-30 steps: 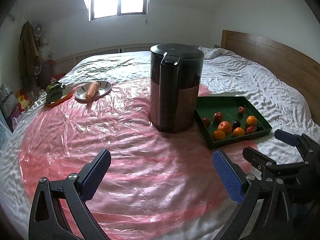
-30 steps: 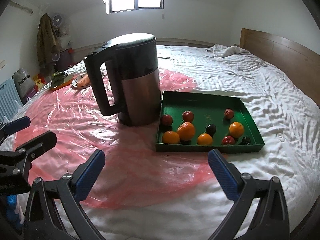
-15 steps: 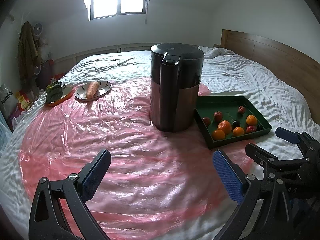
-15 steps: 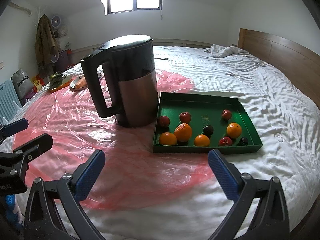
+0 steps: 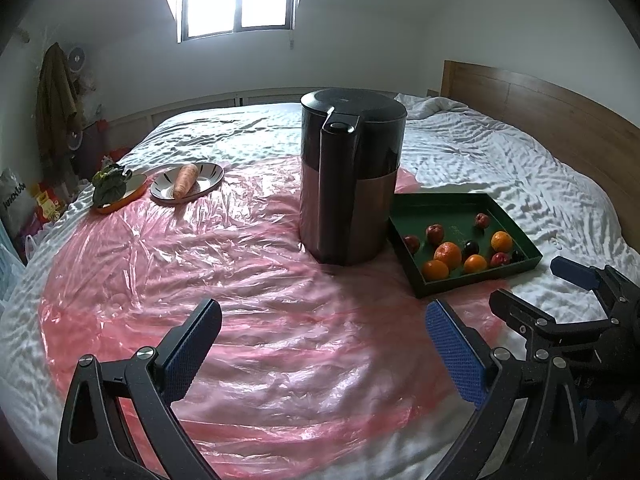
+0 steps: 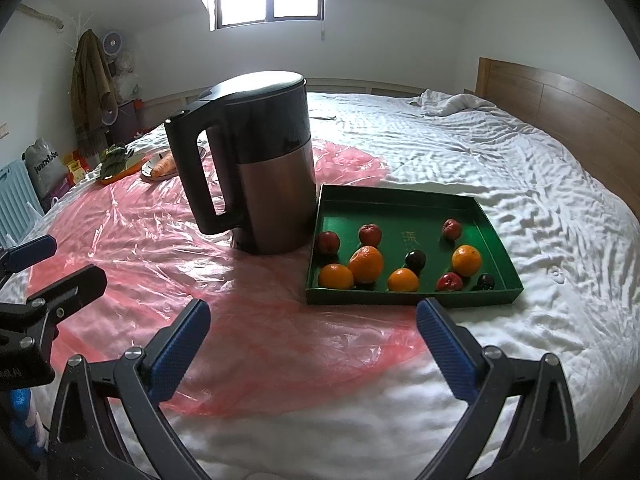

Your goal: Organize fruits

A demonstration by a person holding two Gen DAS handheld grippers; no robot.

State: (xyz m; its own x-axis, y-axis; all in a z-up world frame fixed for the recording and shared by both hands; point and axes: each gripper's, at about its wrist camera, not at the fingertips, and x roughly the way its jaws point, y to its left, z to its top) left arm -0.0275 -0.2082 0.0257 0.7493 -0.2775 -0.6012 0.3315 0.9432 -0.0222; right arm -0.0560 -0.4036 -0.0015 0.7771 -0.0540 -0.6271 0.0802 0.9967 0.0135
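Observation:
A green tray (image 6: 400, 204) lies on the bed to the right of a tall kettle (image 6: 268, 160). In it sit several fruits: oranges such as the biggest one (image 6: 366, 264), small red fruits (image 6: 370, 234) and dark plums (image 6: 415, 259). The left wrist view shows the same tray (image 5: 440, 208) and its fruits (image 5: 447, 254) right of the kettle (image 5: 352, 176). My right gripper (image 6: 312, 344) hovers open just in front of the tray's near edge, holding nothing. My left gripper (image 5: 322, 344) is open over the pink plastic sheet, well short of the kettle.
A pink plastic sheet (image 5: 200, 264) covers the near part of the white bed. At the far left a plate with a carrot (image 5: 185, 180) and an orange dish with leafy greens (image 5: 112, 188). A wooden headboard (image 6: 560, 112) runs along the right.
Both grippers have drawn back a little and risen, so the kettle and tray look slightly smaller. Both stay open; nothing on the bed has moved.

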